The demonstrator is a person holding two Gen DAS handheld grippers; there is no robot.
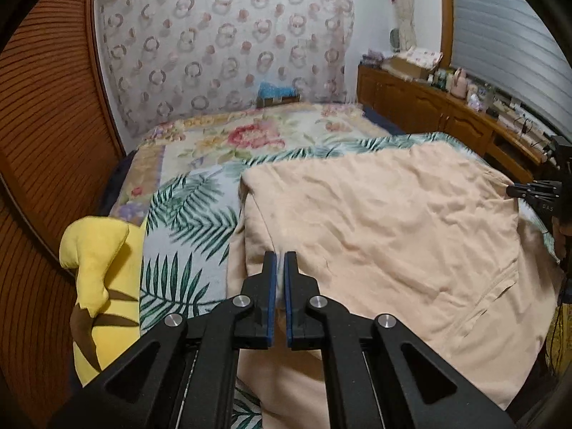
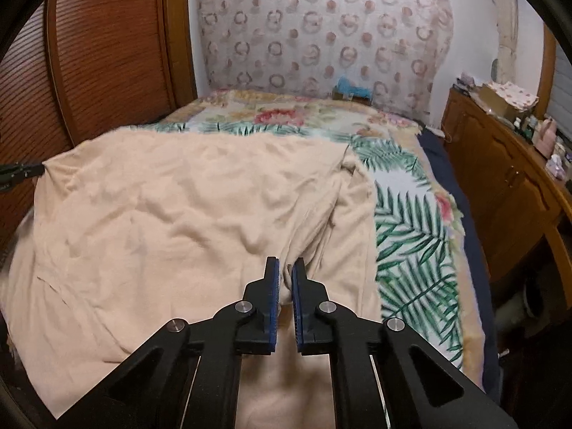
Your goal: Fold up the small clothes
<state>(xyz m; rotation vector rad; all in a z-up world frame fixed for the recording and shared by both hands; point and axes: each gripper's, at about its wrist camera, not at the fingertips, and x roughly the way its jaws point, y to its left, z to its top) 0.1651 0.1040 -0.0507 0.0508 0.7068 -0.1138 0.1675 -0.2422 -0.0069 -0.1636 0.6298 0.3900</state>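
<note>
Peach cotton garment [image 1: 386, 228] is spread across the near half of the bed [image 1: 200, 150], wrinkled, with one sleeve edge folded along its left side in the left wrist view. It lies on a palm-leaf print blanket [image 1: 186, 236].

Left tongs [image 1: 280, 255]: jaws are drawn almost together, only a thin slit between the blue pads. Cloth is seen under and between the tips; whether it is actually pinched cannot be told from this view. In the right wrist view, the same tongs [image 2: 34, 169] are seen at the far left corner of the garment, and that corner is drawn up to a point at the tips, so the corner is judged to be held.

Right tongs [image 2: 285, 262]: jaws are narrow, and a ridge of the peach fabric is gathered up between the pads [image 2: 274, 286], pressed on both sides. In the left wrist view these tongs [image 1: 514, 190] are seen at the garment's right edge.

A yellow plush toy [image 1: 96, 261] is noted at the bed's left edge, beside the palm-leaf blanket.

Farther back, a floral bedspread [image 1: 250, 136] covers the bed's far half. A wooden cabinet [image 1: 422, 107] with assorted small items runs along the right. A louvred wooden door [image 2: 107, 53] stands at the left. A patterned curtain [image 1: 221, 43] hangs behind the bed.
</note>
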